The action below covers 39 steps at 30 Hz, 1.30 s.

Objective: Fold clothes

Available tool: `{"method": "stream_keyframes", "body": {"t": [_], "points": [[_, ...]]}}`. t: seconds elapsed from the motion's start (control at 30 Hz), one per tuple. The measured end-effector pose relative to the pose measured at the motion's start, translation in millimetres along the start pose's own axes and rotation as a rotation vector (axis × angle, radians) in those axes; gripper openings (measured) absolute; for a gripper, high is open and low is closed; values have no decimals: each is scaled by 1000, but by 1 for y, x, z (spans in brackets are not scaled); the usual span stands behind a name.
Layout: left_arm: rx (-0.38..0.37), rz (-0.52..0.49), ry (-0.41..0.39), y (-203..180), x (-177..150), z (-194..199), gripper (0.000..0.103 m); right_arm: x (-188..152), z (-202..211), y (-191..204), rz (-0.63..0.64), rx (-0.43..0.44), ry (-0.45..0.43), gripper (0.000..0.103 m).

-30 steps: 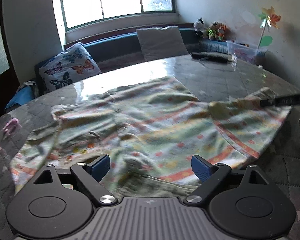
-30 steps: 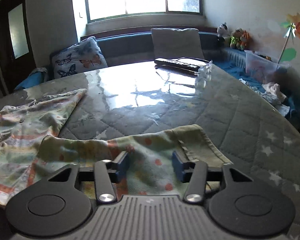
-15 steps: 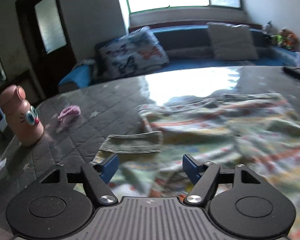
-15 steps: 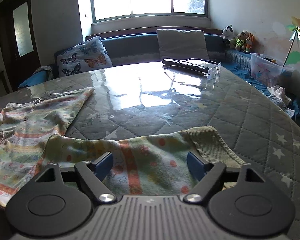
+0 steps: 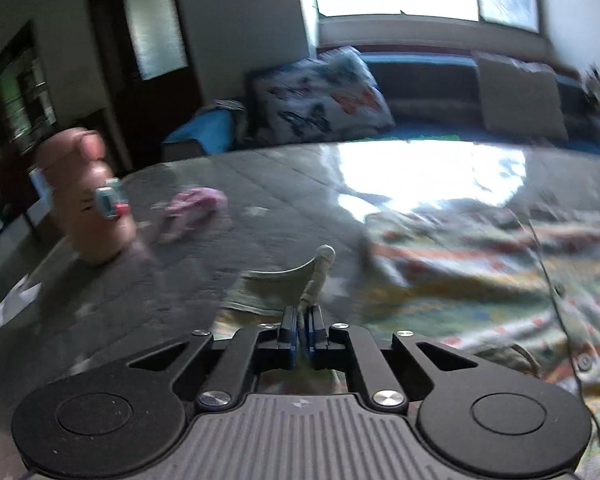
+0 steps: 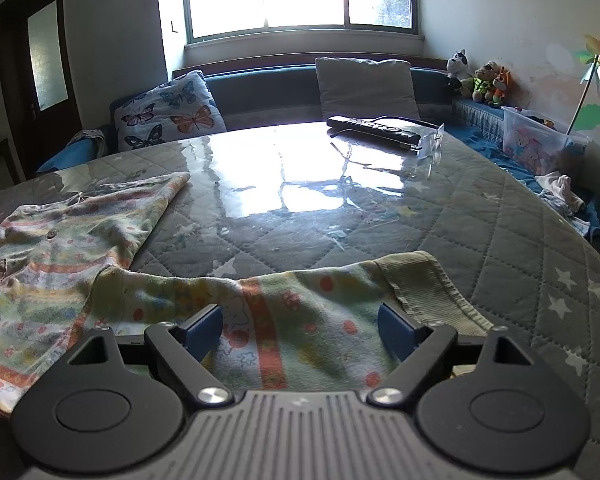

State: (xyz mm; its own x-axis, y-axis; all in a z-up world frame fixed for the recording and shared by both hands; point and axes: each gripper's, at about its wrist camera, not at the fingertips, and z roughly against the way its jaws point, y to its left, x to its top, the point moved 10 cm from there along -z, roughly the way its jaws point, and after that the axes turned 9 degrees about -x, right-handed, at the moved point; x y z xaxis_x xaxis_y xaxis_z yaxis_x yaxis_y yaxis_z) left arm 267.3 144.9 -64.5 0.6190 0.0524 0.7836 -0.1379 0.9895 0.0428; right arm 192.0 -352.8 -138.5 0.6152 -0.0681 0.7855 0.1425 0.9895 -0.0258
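Claws over patterned garment [image 6: 80, 248] on quilted table [image 6: 500, 240].
Left claw [image 5: 300, 334] pinching ribbed cuff [image 5: 320, 276]; right claw [image 6: 300, 328] spread wide, low above near sleeve [image 6: 300, 312].

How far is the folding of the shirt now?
Early stage. Done: the shirt lies spread on the table. In hand: the left gripper is shut on the left cuff; the right gripper is open over the right sleeve. Left: no fold is visible yet.
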Motion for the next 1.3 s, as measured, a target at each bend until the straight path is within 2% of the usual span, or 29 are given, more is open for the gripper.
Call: {"method": "stream_keyframes", "body": {"t": [0.23,0.47,0.6,0.77,0.83,0.97,1.03,1.1,1.2,1.3], "points": [[99,152,-51,78,-14,40,3,0,-1,1,11,-15,1,87],[170,235,-49,138,-49,70,3,-1,-2,2,31,-27,4,87],[176,263,-9,153,-78,77,3,-1,-2,3,37,-31,6,88],[186,242,6,152,-89,79,5,-1,-4,4,48,-37,12,92],[205,238,15,154,-88,81,13,-1,-4,4,48,-36,14,92],[233,233,0,157,-78,86,18,-1,-5,3,46,-32,17,96],[222,215,-14,150,-69,90,32,-1,-6,3,46,-30,18,97],[175,181,-31,133,-58,89,39,-1,-6,4,49,-28,20,99],[126,117,-50,102,-40,88,44,-1,-6,3,48,-21,22,101],[18,95,-36,66,-24,77,50,-1,-7,2,39,-15,25,103]]}}
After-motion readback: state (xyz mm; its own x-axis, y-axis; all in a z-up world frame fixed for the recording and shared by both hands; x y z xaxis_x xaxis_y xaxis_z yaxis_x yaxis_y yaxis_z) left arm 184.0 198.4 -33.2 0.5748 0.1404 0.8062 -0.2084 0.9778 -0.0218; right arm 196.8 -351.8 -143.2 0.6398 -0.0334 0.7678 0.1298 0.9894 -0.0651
